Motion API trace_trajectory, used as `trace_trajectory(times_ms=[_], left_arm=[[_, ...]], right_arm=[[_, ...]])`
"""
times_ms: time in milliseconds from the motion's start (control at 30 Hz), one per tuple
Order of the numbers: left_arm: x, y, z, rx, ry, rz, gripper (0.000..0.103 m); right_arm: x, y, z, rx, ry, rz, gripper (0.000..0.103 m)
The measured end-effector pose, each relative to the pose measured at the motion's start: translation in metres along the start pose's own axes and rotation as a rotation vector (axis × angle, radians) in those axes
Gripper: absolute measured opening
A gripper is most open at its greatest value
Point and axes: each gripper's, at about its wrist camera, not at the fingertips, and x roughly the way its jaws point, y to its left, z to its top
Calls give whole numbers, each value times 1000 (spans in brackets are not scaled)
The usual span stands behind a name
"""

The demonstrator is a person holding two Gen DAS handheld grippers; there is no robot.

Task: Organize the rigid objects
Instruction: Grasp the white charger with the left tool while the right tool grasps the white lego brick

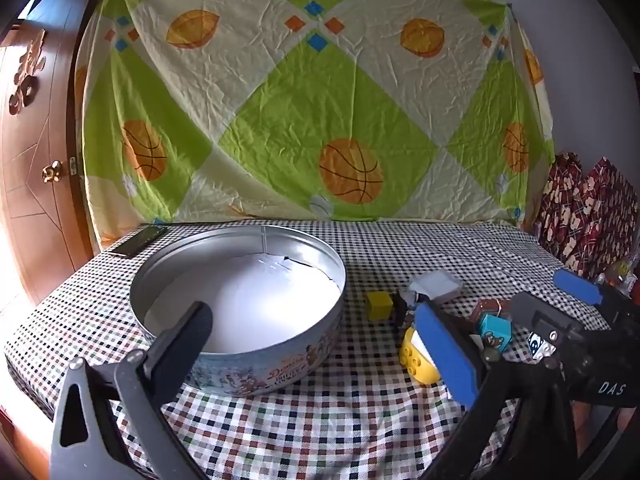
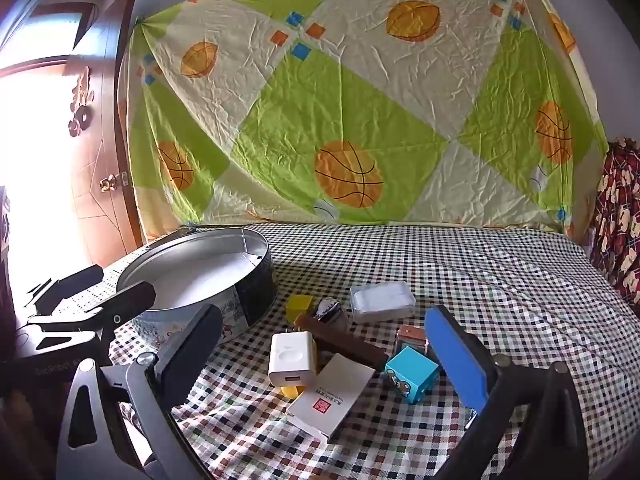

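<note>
Charger (image 2: 291, 356) and white box (image 2: 335, 394) — right wrist view only.

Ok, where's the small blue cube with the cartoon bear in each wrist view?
Left wrist: blue cube sits right of centre, low, just past the left gripper's blue finger.
Right wrist: blue cube lies lower right of centre, left of the blue finger.
Shared landmark: round metal tin, left of the cube in both.
</note>
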Motion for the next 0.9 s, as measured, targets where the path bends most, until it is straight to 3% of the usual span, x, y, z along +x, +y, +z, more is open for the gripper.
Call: trace_trajectory(times_ms=[900], left_arm=[[9,-15,-12,35,15,-8,103]], right_arm=[[-4,-33,-12,46,34,-27,102]])
